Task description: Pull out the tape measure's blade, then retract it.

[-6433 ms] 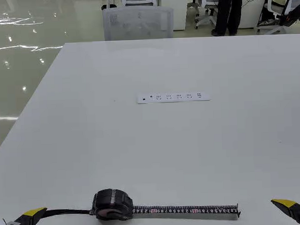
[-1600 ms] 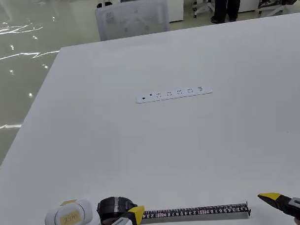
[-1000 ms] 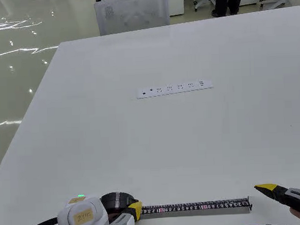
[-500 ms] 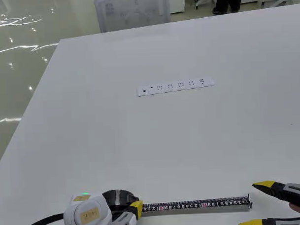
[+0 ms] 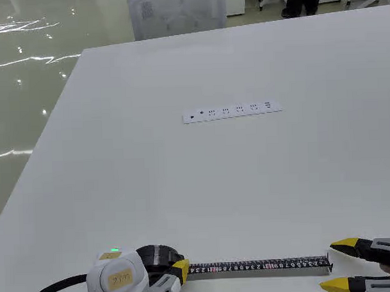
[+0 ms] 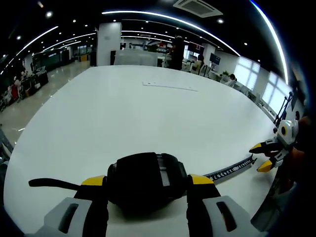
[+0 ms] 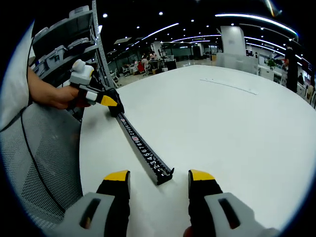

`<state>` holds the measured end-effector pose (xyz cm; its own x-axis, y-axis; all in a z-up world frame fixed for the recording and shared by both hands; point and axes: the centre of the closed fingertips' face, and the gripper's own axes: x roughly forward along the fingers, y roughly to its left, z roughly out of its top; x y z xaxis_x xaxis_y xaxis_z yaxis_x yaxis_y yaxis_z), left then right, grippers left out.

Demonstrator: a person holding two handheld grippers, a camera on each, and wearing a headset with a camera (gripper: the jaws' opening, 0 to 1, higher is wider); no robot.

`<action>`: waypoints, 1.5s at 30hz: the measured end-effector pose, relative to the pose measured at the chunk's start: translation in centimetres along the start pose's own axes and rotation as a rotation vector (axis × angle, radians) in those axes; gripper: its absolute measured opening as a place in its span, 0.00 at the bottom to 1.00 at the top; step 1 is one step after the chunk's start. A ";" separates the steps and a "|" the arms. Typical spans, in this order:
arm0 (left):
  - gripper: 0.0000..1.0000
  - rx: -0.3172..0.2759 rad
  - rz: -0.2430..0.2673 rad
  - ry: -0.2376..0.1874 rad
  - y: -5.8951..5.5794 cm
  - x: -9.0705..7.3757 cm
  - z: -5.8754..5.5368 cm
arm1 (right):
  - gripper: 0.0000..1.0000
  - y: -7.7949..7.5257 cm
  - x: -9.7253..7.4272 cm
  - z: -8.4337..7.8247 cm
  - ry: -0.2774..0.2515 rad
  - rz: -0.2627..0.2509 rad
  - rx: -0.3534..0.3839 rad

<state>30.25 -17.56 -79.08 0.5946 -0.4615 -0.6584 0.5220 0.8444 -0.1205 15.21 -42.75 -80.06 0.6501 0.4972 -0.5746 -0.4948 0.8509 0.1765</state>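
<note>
– where's the tape measure (image 5: 158,256)?
– at the near edge of the table (image 5: 247,176), squeezed in the left gripper (image 6: 147,180), held low. its blade (image 5: 260,266) lies pulled out to the right. the right gripper (image 5: 337,265) is level and wide, jaws either side of the tip.

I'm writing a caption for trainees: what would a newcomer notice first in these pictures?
The black tape measure lies at the near edge of the table, clamped in the left gripper, with its blade drawn out to the right. The right gripper sits open at the blade's tip, one jaw on each side. Mid-table lies a white power strip.
</note>
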 end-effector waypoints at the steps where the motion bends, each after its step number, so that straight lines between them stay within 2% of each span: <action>1: 0.61 0.000 0.000 0.000 0.0 0.0 0.0 | 0.45 -0.1 0.1 -0.1 0.005 0.003 -0.006; 9: 0.61 0.004 0.001 0.002 0.0 0.0 0.0 | 0.35 0.0 0.8 0.3 -0.003 0.045 -0.015; 10: 0.61 0.003 0.000 0.002 0.0 0.0 0.0 | 0.35 0.1 0.9 0.0 0.017 0.051 -0.007; 19: 0.61 0.003 -0.002 0.000 0.0 0.0 0.0 | 0.30 -0.3 1.1 0.2 0.016 0.067 0.050; 23: 0.61 0.004 -0.003 -0.001 0.0 0.0 0.0 | 0.25 -0.5 1.0 0.4 0.014 0.109 0.083; 26: 0.61 0.007 -0.004 0.001 0.0 0.0 0.0 | 0.22 -0.6 1.0 0.5 0.008 0.147 0.137; 27: 0.61 0.008 -0.004 0.000 -0.1 0.0 0.0 | 0.22 -0.3 1.0 0.6 0.003 0.183 0.168; 28: 0.61 0.009 -0.004 0.000 -0.1 0.1 0.0 | 0.22 -0.2 1.0 0.6 0.004 0.196 0.197; 32: 0.61 0.013 -0.004 0.001 -0.1 0.1 0.0 | 0.18 -0.6 1.0 0.7 0.016 0.240 0.208; 35: 0.61 0.014 -0.003 0.002 -0.1 0.1 0.0 | 0.16 -0.5 1.0 0.7 0.007 0.285 0.257; 40: 0.61 0.017 -0.003 0.003 -0.1 0.1 0.0 | 0.16 0.0 0.9 0.6 0.012 0.298 0.231; 45: 0.61 0.016 -0.003 0.003 -0.1 0.1 0.0 | 0.16 0.1 0.9 0.5 -0.003 0.287 0.217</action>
<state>30.25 -17.64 -79.17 0.5911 -0.4635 -0.6601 0.5339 0.8383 -0.1106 16.02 -42.11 -80.15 0.5039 0.7214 -0.4751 -0.5240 0.6925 0.4958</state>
